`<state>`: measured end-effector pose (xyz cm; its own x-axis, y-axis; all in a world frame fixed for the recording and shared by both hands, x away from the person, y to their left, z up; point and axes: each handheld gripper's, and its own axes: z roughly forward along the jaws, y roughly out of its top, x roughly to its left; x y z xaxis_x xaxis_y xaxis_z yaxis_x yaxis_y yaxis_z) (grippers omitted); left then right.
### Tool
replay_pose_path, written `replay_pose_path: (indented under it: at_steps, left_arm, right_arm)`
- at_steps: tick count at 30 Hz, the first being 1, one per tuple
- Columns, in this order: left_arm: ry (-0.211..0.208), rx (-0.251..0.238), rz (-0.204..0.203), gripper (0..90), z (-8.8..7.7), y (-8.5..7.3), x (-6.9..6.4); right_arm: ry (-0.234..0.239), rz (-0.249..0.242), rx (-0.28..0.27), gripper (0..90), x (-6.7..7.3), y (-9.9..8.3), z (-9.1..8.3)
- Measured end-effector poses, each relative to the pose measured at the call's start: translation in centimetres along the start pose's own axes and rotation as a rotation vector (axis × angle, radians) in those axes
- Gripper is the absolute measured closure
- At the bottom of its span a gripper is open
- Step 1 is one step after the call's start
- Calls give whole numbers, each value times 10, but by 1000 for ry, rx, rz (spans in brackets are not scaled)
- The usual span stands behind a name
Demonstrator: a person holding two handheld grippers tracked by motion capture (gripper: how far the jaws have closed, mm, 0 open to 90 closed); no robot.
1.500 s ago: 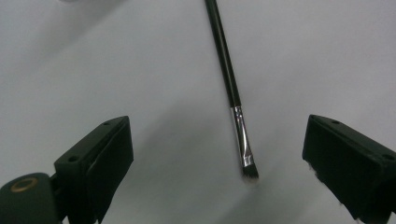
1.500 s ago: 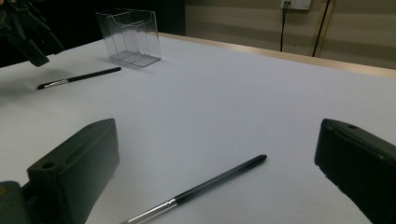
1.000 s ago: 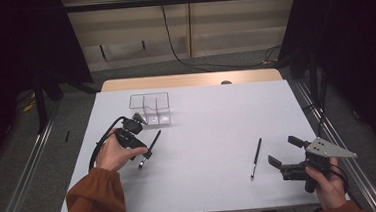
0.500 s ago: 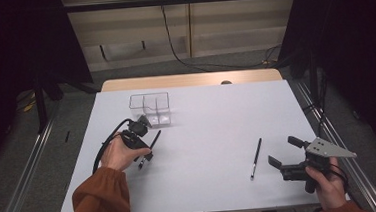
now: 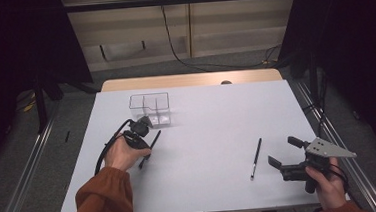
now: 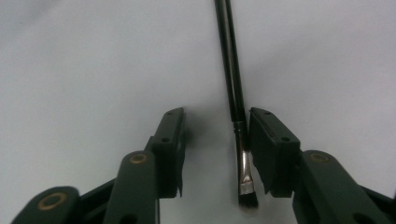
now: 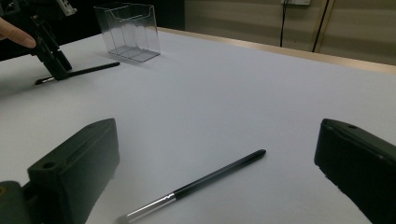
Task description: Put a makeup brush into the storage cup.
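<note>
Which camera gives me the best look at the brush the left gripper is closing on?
The left gripper view: the left brush lies between the fingers, ferrule and bristles sharp, touching the right-hand finger with a gap to the other; the jaws have just been closing. The high view shows a thin dark line, the right gripper view a distant handle.

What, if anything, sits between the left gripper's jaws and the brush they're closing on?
Nothing visible. The left gripper straddles the brush on bare table; its jaws have just been closing, one by the ferrule, the other apart.
</note>
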<state>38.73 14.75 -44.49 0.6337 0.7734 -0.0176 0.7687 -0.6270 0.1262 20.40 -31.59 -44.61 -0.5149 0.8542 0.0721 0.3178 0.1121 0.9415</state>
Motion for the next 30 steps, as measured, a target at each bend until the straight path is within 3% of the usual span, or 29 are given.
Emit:
replay_pose_path:
  at_steps: [5, 9, 12, 13, 22, 25, 30]
  left_arm:
    - [13, 42, 25, 704, 0, 6, -7]
    - [-16, 52, 12, 740, 1, 8, -6]
    - [-5, 50, 12, 770, 1, 8, -5]
    - [-5, 50, 13, 825, 1, 8, -5]
    - [-22, 57, 28, 844, 0, 9, -3]
    - [-37, 41, 39, 845, 0, 7, -1]
    - [-73, 12, 25, 846, -1, 3, 5]
  right_arm:
    - [2, -3, 0, 0, 0, 0, 0]
    - [6, -4, 0, 0, 0, 0, 0]
    - [5, -2, 1, 0, 0, 0, 0]
    - [3, -4, 0, 0, 0, 0, 0]
    - [7, -1, 3, 0, 0, 0, 0]
    - [8, -1, 3, 0, 0, 0, 0]
    - [7, 0, 4, 0, 0, 0, 1]
